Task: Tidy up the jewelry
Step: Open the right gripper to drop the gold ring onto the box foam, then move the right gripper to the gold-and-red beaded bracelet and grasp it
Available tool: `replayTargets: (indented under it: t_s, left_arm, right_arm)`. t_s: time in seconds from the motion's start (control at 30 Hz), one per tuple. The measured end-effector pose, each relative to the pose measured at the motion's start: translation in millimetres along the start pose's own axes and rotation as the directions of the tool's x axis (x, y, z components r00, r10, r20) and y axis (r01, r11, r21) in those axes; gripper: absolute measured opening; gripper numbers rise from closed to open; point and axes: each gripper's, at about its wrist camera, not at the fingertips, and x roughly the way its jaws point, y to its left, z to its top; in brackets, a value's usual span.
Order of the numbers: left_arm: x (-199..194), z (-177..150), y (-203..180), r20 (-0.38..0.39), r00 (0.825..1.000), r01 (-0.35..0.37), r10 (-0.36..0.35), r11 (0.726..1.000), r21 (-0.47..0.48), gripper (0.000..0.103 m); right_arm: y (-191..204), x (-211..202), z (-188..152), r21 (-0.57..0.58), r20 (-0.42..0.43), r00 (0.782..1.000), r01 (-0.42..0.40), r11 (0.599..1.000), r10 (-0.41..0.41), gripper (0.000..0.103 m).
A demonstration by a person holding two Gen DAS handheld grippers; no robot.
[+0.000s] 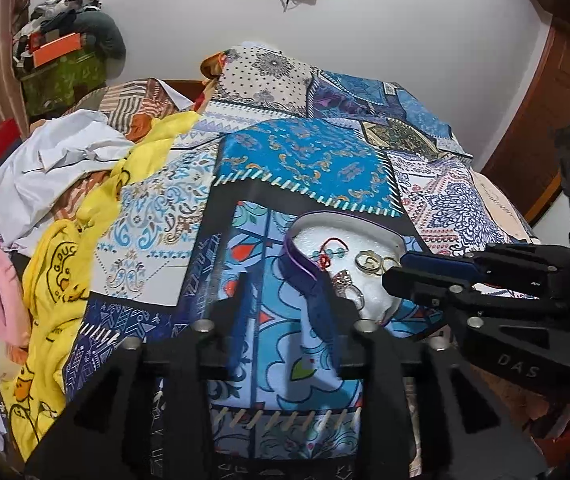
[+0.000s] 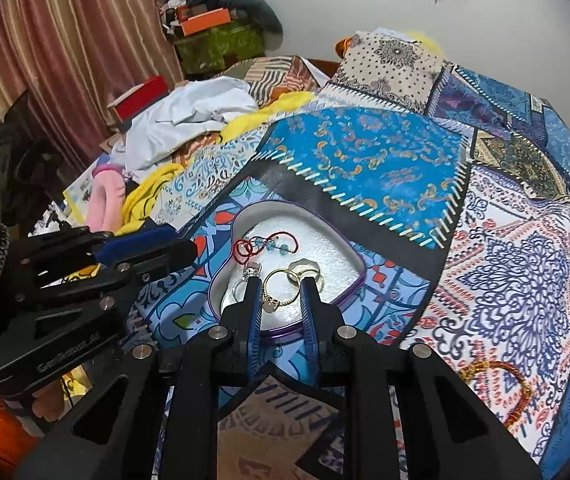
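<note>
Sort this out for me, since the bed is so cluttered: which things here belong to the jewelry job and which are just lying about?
Belong:
heart-shaped box
gold ring between the right gripper fingers
silver ring
red string bracelet
gold bangle on the quilt
left gripper

Lying about:
yellow duck cloth
white cloth
pink item
orange box

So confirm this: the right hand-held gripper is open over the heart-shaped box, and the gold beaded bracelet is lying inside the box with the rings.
Wrong on the bracelet. The right wrist view shows the gold beaded bracelet lying on the patchwork bedspread, apart from the heart-shaped box. The right hand-held gripper is open over the box, where the rings lie.
</note>
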Motion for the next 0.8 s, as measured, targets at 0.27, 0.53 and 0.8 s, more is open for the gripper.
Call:
replayTargets:
  t_s: [0.27,0.53,0.8]
  left_arm:
    - [-6.0,-0.6,3.6,0.004,1.0,-0.002,0.002,1.0,-0.013,0.043]
    - [-15.2,2.6,-10.6,0.012,1.0,0.002,-0.003,1.0,0.013,0.044]
    - [-26.9,12.2,-42.5,0.039,0.999,0.023,-0.026,0.997,0.079,0.047]
  right_arm:
    - [1.9,8.5,0.0,0.008,-0.054,0.999,0.005,1.0,-0.004,0.021]
    - [-7.9,-22.3,0.6,0.041,0.013,0.999,0.029,0.999,-0.029,0.025]
    - [-30.8,-65.4,-5.9,0.087,0.098,0.99,0.096,0.992,-0.104,0.026]
